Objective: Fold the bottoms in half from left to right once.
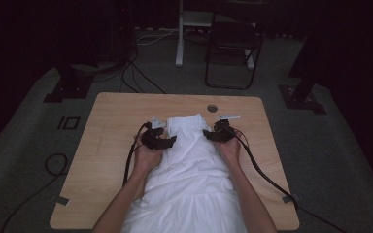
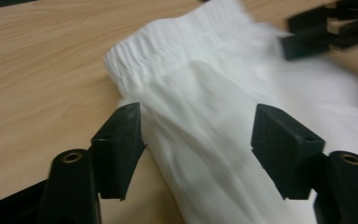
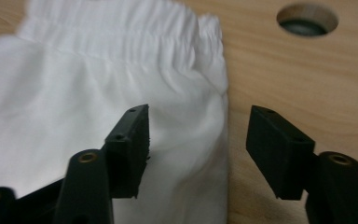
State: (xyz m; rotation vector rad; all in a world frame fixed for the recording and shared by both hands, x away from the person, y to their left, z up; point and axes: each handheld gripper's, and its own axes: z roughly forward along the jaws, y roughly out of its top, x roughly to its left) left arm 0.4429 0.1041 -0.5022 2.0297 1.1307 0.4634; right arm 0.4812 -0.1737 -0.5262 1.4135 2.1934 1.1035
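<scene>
My forearms are bare, with no sleeves. In each hand I carry a matte black plastic two-jaw gripper, my left gripper [image 1: 167, 141] and my right gripper [image 1: 209, 135]. Each has blocky ribbed pads, brass-ringed screw holes at the jaw bases, and a thick black cable [image 1: 262, 172] trailing back.

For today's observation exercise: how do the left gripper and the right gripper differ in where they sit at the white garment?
The left gripper straddles the white garment at its left edge; the right gripper straddles its right edge, nearer the table's round hole. Both have open jaws near the gathered waistband, gripping nothing.
</scene>
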